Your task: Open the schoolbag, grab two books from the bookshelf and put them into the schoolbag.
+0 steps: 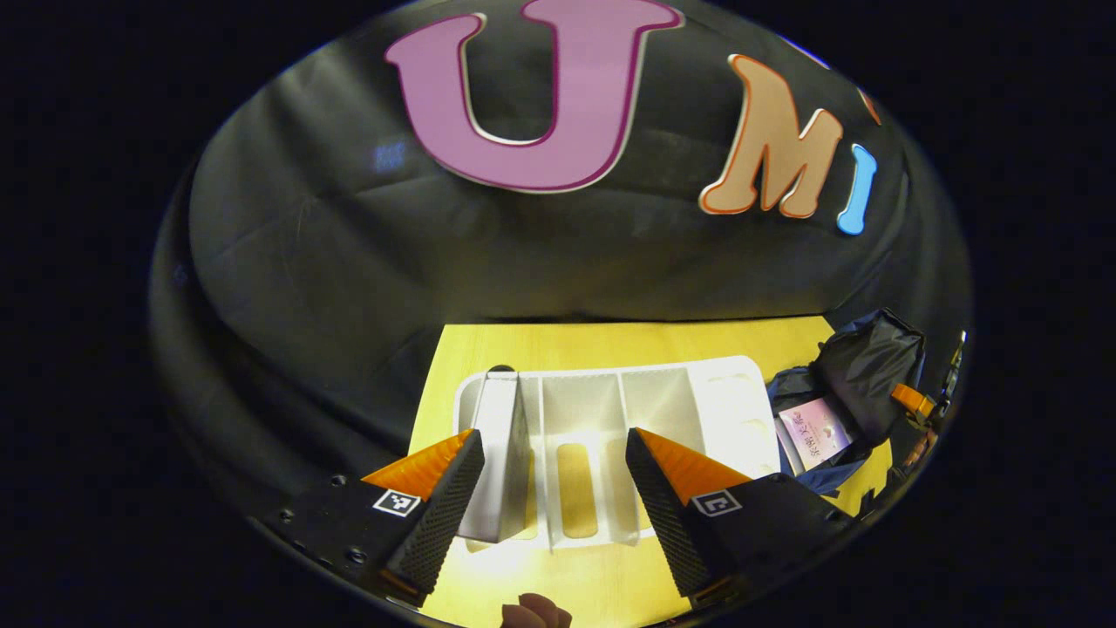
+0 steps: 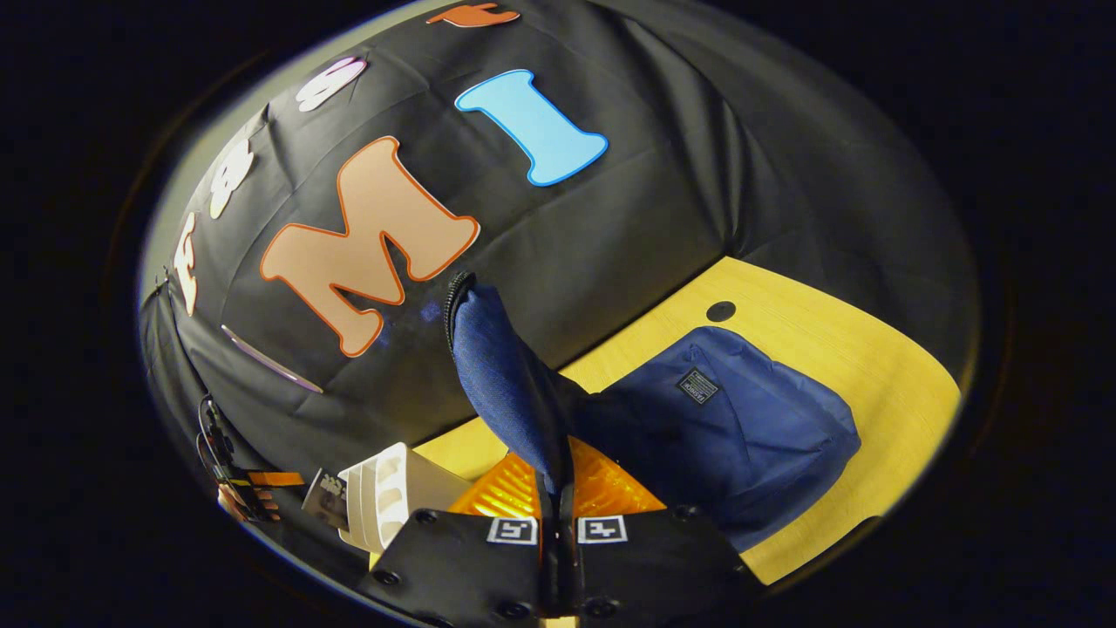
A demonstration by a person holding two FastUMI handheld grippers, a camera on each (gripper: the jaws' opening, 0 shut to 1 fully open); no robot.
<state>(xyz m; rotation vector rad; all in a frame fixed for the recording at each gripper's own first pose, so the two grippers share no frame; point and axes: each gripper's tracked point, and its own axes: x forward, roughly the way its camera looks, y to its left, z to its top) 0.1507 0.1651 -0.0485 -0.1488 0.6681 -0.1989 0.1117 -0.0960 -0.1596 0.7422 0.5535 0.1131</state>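
A: The left gripper [image 1: 549, 488] is hanging wide open before the white bookshelf [image 1: 610, 436] on the tabletop [image 1: 610, 340], one book [image 1: 501, 453] standing just beside its left finger.

B: And the right gripper [image 2: 558, 515] is pinching the schoolbag [image 2: 724, 427] flap [image 2: 497, 375] upright. A book [image 1: 815, 436] is already showing inside. Center both fingers around the spine before squeezing.

Book [image 1: 814, 433]: lower part hidden inside schoolbag [image 1: 859, 366]; cover print too small to tell.
Fingertip [image 1: 534, 613]: cut off at bottom edge.
Bookshelf [image 2: 384, 497]: partly hidden behind right gripper [image 2: 556, 515].
Flap [image 2: 506, 384]: pinched edge hidden between fingers.
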